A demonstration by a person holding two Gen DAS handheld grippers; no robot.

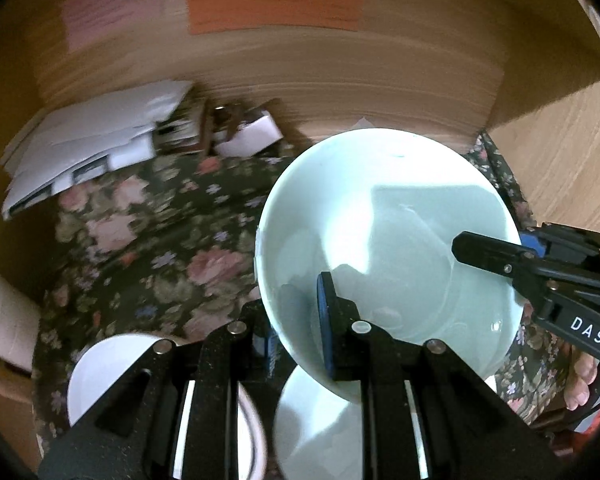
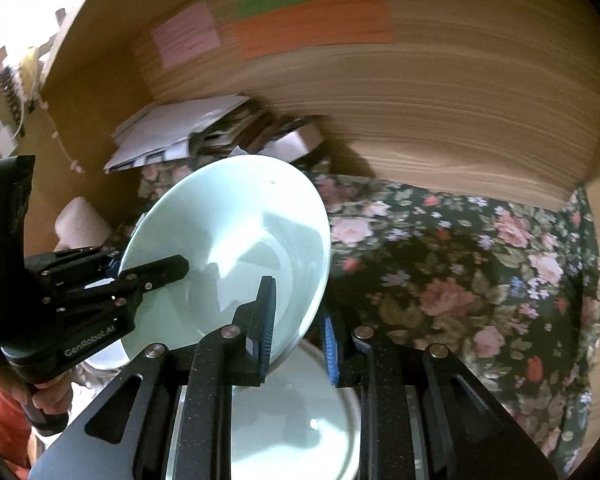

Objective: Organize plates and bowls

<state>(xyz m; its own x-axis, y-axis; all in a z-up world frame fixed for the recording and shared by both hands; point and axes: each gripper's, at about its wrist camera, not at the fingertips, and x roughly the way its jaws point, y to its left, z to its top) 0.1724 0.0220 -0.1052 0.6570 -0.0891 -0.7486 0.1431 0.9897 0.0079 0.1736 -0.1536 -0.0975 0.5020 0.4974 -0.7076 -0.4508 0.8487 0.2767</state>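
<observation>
Fingers (image 1: pixel 328 320) of both grippers clamp the pale-green bowl's (image 1: pixel 384 216) opposite rims.

Motion blur is smearing the wooden back wall (image 1: pixel 340 76) and its coloured paper notes (image 2: pixel 312 26), while gripper fingers are covering the lower pale plate (image 2: pixel 296 420).

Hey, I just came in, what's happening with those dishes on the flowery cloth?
A person is working a hand-held gripper in each hand, and both are clamped on the rim of one pale green bowl. The left hand-held gripper grips its near edge and the right hand-held gripper the opposite edge, holding it tilted above the floral tablecloth. A second pale green dish lies beneath, with a white bowl beside it.
</observation>
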